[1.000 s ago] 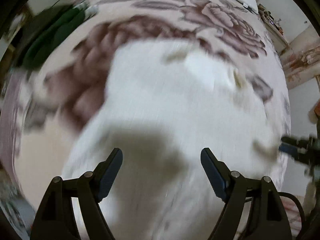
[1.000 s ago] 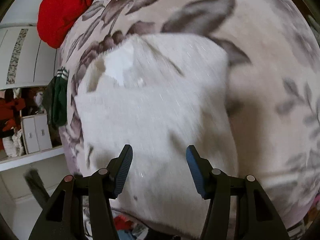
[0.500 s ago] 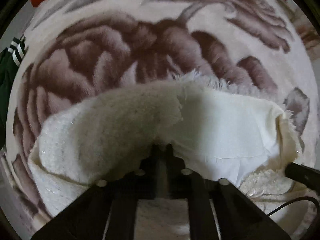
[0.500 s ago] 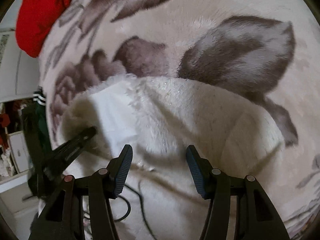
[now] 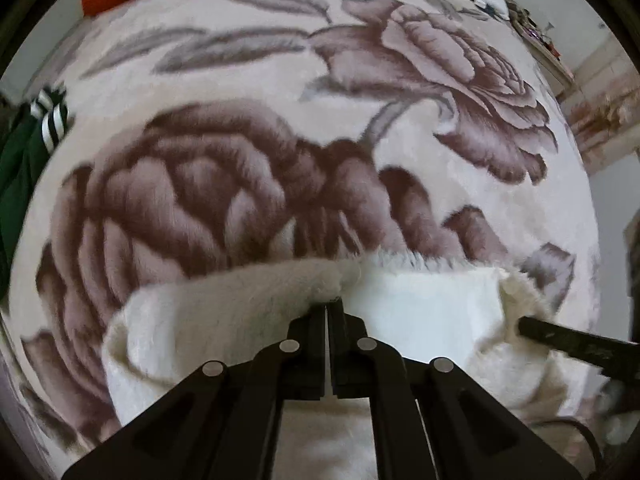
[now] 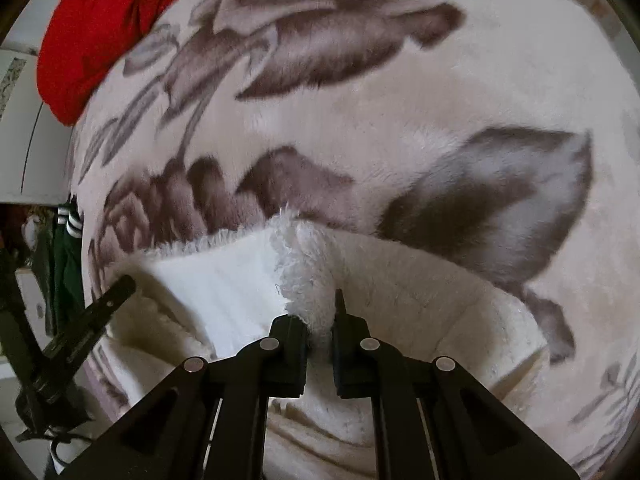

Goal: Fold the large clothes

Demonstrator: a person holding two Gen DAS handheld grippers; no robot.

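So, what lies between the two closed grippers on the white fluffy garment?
Between the left gripper and the right gripper lies the white fluffy garment's smooth inner lining, shown in both wrist views.

Red garment (image 6: 100,28) and green striped garment (image 5: 24,152) cropped by frame edges; white fleece garment (image 5: 224,312) partly behind jaws.

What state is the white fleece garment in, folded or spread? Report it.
Partly folded: the white fleece garment has its edge turned back, baring smooth lining, pinched by left gripper and right gripper.
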